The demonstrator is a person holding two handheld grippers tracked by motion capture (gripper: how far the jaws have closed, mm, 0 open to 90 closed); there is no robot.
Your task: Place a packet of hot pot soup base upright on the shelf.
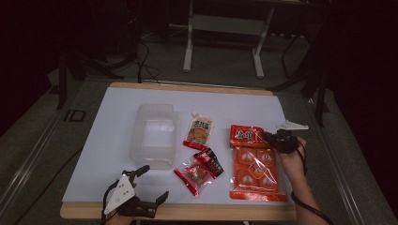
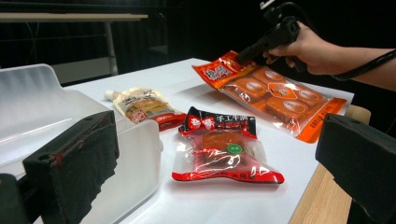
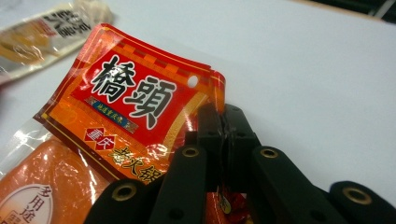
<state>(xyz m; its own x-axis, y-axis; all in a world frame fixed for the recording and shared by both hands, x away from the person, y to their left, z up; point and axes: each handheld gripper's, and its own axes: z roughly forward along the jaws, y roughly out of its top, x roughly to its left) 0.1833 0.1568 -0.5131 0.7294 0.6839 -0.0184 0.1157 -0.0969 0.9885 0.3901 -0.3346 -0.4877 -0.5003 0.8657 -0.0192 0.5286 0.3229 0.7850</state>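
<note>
A large orange snack pack (image 1: pixel 256 164) (image 2: pixel 275 93) lies at the right of the white table top. Its red header end (image 3: pixel 116 107) is tilted up off the surface. My right gripper (image 1: pixel 268 137) (image 2: pixel 243 56) (image 3: pixel 224 121) is shut on the edge of that header, jaws pressed together over the foil. My left gripper (image 1: pixel 151 183) (image 2: pixel 215 158) stands open at the front left edge of the table, with nothing between its jaws. It points toward a red-and-clear snack pack (image 1: pixel 195 174) (image 2: pixel 224 149) lying flat.
A clear plastic tub (image 1: pixel 155 136) (image 2: pixel 28 107) stands left of centre. Beside it lie a beige spouted pouch (image 1: pixel 199 130) (image 2: pixel 140 105) (image 3: pixel 42 32) and a second small red pack (image 1: pixel 211 161). The wooden table edge (image 1: pixel 211 212) runs along the front.
</note>
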